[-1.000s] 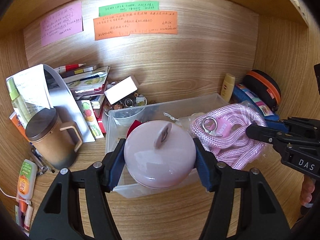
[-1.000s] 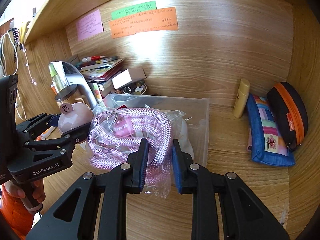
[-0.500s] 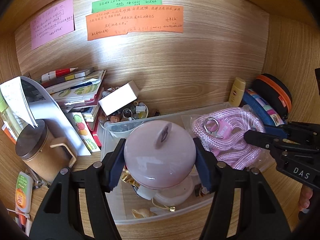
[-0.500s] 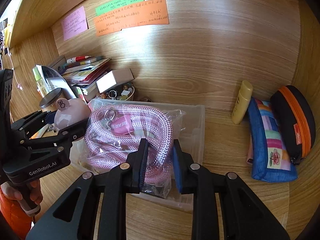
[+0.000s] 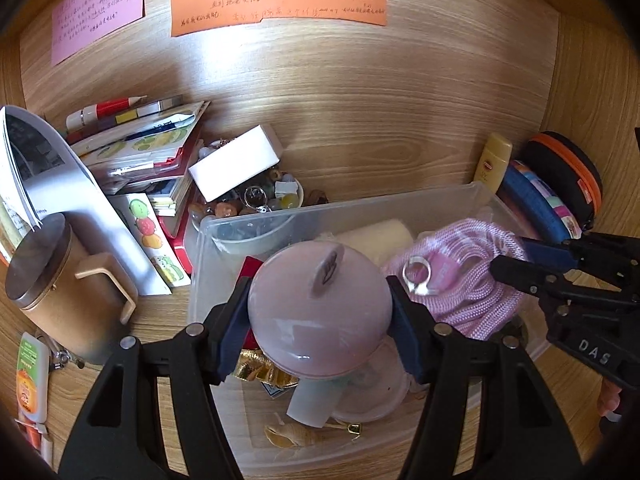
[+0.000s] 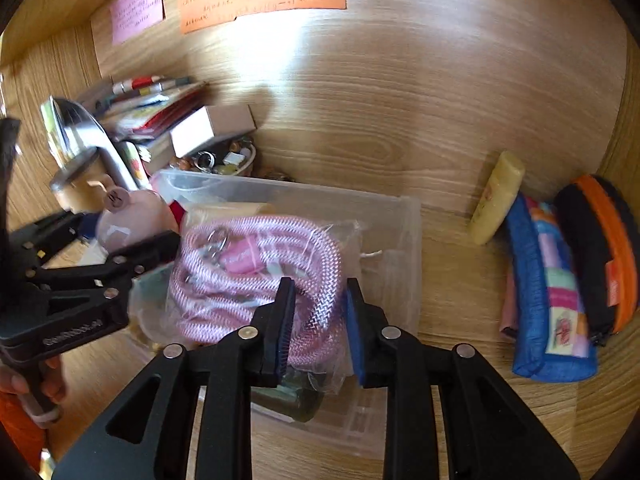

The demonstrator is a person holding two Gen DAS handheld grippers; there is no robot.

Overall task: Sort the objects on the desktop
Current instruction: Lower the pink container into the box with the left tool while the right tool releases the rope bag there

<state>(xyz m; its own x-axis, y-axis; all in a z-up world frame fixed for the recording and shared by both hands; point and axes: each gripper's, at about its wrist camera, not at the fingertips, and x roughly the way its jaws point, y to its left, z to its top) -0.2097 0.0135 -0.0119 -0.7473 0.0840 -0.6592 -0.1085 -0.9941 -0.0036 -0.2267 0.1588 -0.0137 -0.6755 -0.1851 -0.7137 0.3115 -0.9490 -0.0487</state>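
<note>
Rope bundle (image 6: pixel 256 280) — over bin rim (image 6: pixel 412 240)

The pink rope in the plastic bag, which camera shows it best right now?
The right wrist view. There the pink rope fills the centre, coils, bag and metal ring all visible, between the opening jaws of the right gripper. The left wrist view shows only part of it, blurred, beside the pink round container.

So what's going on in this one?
A person is sorting desk clutter into a clear bin with two handheld tools. The left tool grips a pink dome-shaped item over the bin. The right tool is opening around a bagged pink rope lying in the bin.
</note>
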